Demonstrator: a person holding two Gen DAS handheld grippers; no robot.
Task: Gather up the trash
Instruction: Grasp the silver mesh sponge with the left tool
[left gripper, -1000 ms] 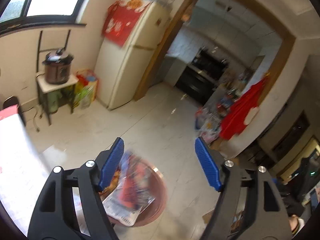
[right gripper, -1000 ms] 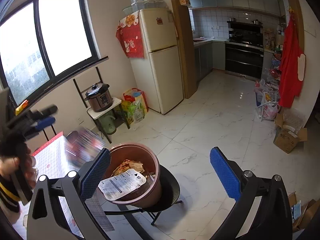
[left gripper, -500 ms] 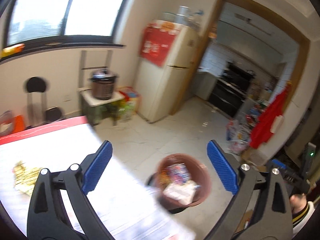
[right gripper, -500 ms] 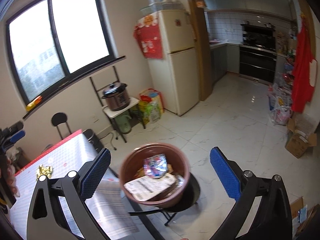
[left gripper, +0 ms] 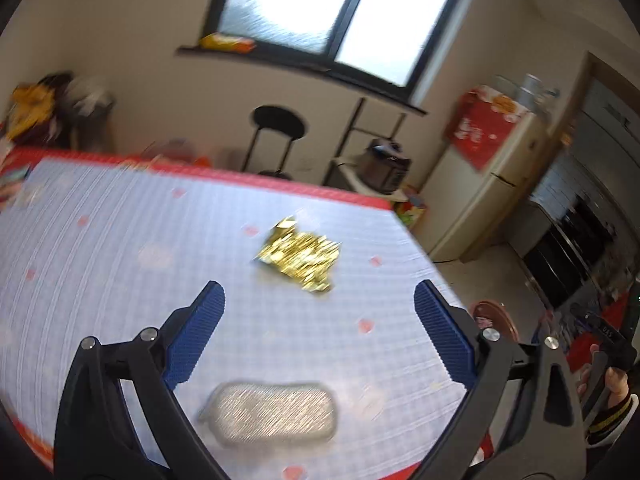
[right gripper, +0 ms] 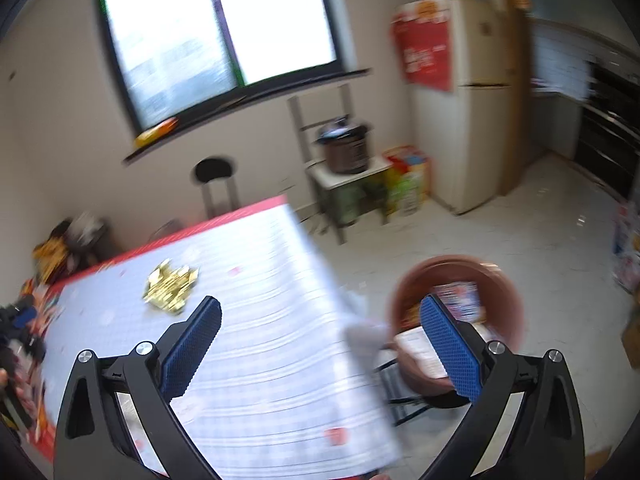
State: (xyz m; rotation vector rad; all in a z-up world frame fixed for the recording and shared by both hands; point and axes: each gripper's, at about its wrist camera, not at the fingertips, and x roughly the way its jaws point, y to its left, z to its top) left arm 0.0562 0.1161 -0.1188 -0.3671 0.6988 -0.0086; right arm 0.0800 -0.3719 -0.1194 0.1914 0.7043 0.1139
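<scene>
Desk [left gripper: 120, 264] carries a pale checked cloth with pink hearts and a red border; the picture is smeared by motion. Left tongs [left gripper: 318, 332] stand wide apart, nothing between the blue pads. Crumpled gold wrapper [left gripper: 300, 258] lies on the cloth at about 12 o'clock from them, near but not touching. A grey, fuzzy oblong pouch [left gripper: 272, 412] lies on the cloth low between the tong arms.

Right tongs [right gripper: 320, 344] also wide apart and empty. In that view the gold wrapper [right gripper: 170, 286] sits at 10 o'clock, well in from the desk edge. Brown bin [right gripper: 500, 308] stands on a dark stool off the desk's corner at 3 o'clock, partly behind the right pad — printed packets lie inside it. In the left view only the bin's rim [left gripper: 494, 314] shows at 3 o'clock, past the desk edge.

Room: a dark-framed window [right gripper: 220, 36] with a yellow packet on its sill, a black round stool [left gripper: 278, 124] under it, a cooker pot [right gripper: 346, 146] on a small stand, a cream fridge [right gripper: 468, 100] with a red cloth hung on it, pale marble floor [right gripper: 520, 232]. A dark kitchen opening lies at the far right — detail too blurred to read.
</scene>
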